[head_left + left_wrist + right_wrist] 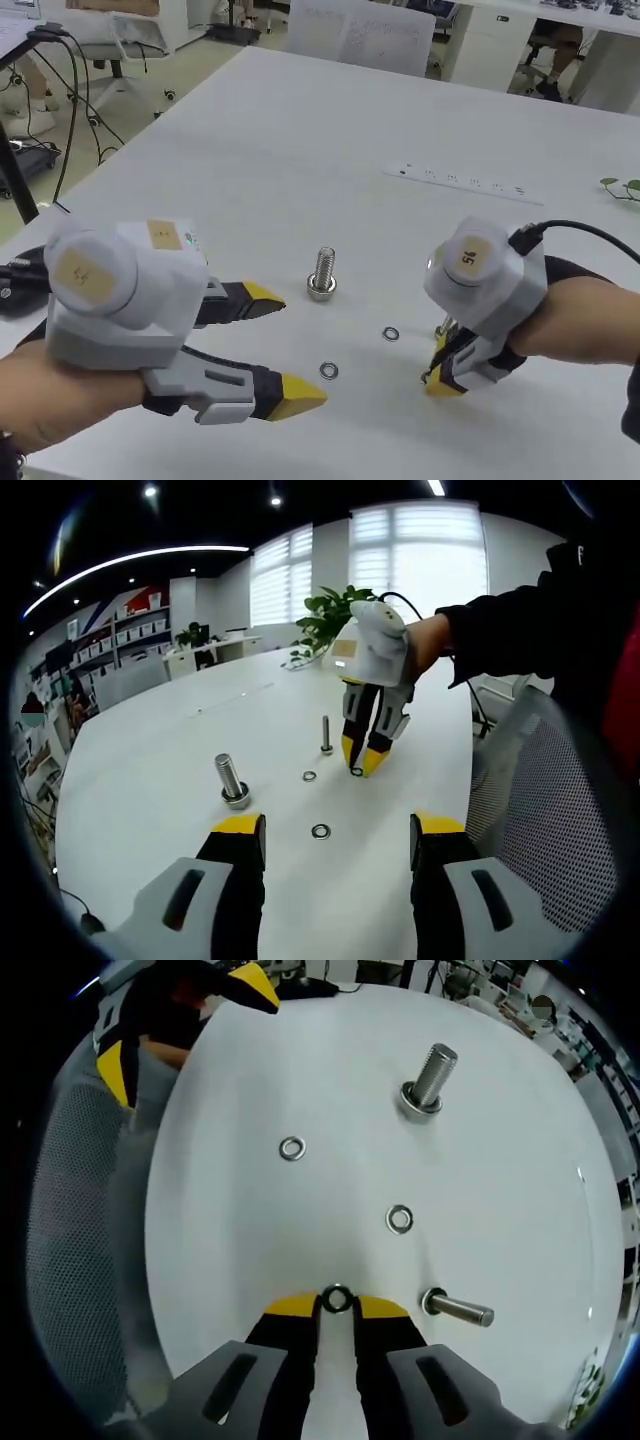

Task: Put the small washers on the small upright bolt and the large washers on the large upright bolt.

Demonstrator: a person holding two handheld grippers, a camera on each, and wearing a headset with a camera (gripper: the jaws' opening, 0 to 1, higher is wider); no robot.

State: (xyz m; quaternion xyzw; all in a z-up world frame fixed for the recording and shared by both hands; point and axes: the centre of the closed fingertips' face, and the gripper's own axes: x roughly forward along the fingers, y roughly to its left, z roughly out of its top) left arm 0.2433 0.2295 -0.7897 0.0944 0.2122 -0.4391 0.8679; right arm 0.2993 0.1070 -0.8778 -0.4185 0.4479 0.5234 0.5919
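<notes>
Open-plan office or lab space. Long white tabletop (300, 130) carrying a power strip (462, 183). Mesh office chair (540, 810) alongside. Shelving with bins (135, 630) on the wall, blinds over big windows (420, 550), ceiling strip lights (130, 563), potted plant (325, 618).

A yellow label (469, 257) on top of the right claw (438, 366) reads 54.

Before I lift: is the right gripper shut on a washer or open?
Shut on a small washer: the yellow tips of the right gripper press it from both sides.
</notes>
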